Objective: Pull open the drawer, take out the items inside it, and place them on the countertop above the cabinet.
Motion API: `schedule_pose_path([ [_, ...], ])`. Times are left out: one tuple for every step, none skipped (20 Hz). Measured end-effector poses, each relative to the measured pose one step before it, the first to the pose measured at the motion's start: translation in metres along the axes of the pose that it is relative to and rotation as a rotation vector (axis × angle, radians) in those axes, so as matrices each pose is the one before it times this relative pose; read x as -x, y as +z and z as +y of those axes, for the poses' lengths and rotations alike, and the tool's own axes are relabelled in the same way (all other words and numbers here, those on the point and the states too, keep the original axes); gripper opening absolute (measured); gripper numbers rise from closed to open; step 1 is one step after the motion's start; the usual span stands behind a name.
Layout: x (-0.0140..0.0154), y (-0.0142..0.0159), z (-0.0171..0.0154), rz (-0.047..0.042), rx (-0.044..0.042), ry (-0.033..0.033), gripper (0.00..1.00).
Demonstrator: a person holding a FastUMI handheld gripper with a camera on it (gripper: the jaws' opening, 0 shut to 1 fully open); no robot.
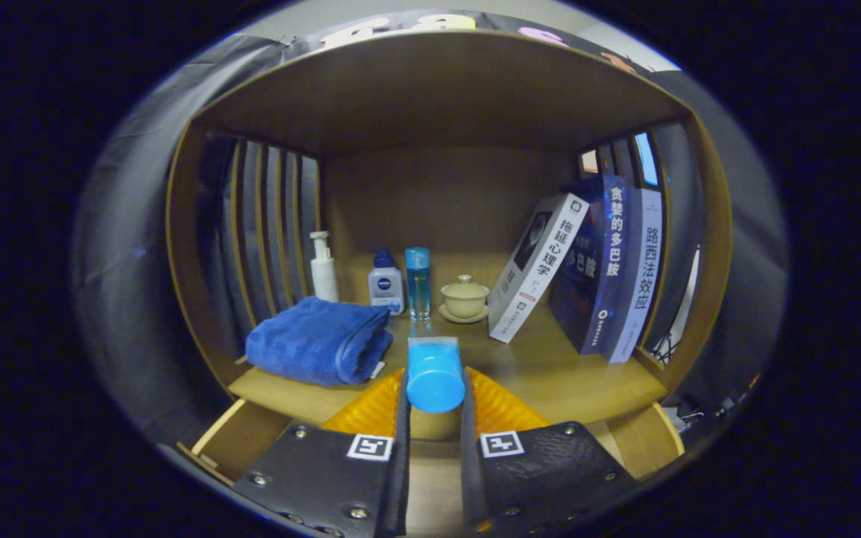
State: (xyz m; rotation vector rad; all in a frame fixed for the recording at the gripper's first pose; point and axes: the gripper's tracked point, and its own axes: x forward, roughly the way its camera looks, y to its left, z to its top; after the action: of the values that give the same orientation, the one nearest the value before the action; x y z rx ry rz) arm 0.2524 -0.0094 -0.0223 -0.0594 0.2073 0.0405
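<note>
I have the tongs [435, 388] closed down to a narrow gap, and a blue tube [435, 373] sits clamped in that gap, cap end toward me, both fingers [371, 409] pressing its sides. I'm holding it above the front edge of the countertop [550, 373], just over the open drawer [251, 437], whose wooden walls show under the fingers at 7 and 5 o'clock. I can't see into the drawer well enough to say what it holds; only a bare strip of its bottom shows between the fingers. Ahead of the tube, on the countertop, items stand in a row at the back of the shelf: a white pump bottle [323, 267] at about 11 o'clock from the tube, then a small blue-capped white bottle [386, 282], then a tall clear blue bottle [417, 282] almost straight at 12, then a beige lidded cup [465, 296] on its saucer at 1 o'clock. A folded blue towel [318, 340] lies at 10 o'clock from the tube, near the fingers, in front of the pump bottle and just beside the small bottle. At 2 o'clock three books [610, 261] lean toward the right wall of the cabinet: a white one in front, tilted most, a dark blue one, then a pale one. Slatted sides close the shelf at 9 and 3 o'clock, and a wooden top board [438, 90] spans it at 12.
</note>
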Motion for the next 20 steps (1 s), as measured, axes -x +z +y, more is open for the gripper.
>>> schedule_pose_path([
  [-0.00827, -0.00453, 0.00030, 0.00361, -0.00847, -0.00074, 0.29],
  [-0.00747, -0.00667, -0.00095, 0.01586, -0.00210, -0.00552, 0.29],
  [-0.00785, -0.00933, -0.00204, 0.01773, 0.00690, -0.00737, 0.28],
  [-0.00544, -0.00607, -0.00121, 0.01582, 0.00875, -0.00779, 0.29],
  [-0.00577, -0.00850, 0.00022, 0.01879, 0.00508, -0.00644, 0.29],
  [-0.00327, -0.00745, 0.00082, 0.02405, -0.00347, 0.00060, 0.29],
  [-0.00238, -0.00102, 0.00127, 0.00545, -0.02383, 0.00086, 0.29],
  [-0.00021, 0.00296, -0.00150, -0.00560, -0.01510, -0.00880, 0.29],
  [-0.00102, -0.00187, -0.00184, 0.00805, -0.00191, -0.01238, 0.30],
  [0.00084, -0.00124, -0.00034, 0.00689, 0.00712, -0.00270, 0.36],
  [0.00099, 0.00066, 0.00005, -0.00392, 0.00788, -0.00468, 0.38],
  [0.00415, 0.00242, -0.00067, -0.01371, 0.00776, 0.00088, 0.40],
  [0.00351, 0.00054, 0.00032, -0.00554, 0.00751, -0.00289, 0.52],
  [0.00637, -0.00076, -0.00171, 0.00352, -0.00082, -0.00421, 0.63],
  [0.00761, -0.00194, 0.00007, 0.00610, -0.00577, 0.00198, 0.75],
  [0.00785, 0.00234, -0.00088, -0.01192, -0.01032, 0.00454, 0.87],
  [0.00938, 0.00233, -0.00125, -0.01872, -0.00922, 0.00042, 0.99],
  [0.00864, 0.00176, -0.00384, -0.01289, -0.00576, -0.00396, 0.97],
  [0.00884, -0.00126, -0.00325, -0.00997, 0.00147, -0.00280, 0.97],
  [0.01042, -0.00047, -0.00100, -0.01010, 0.00277, -0.00005, 0.97],
])
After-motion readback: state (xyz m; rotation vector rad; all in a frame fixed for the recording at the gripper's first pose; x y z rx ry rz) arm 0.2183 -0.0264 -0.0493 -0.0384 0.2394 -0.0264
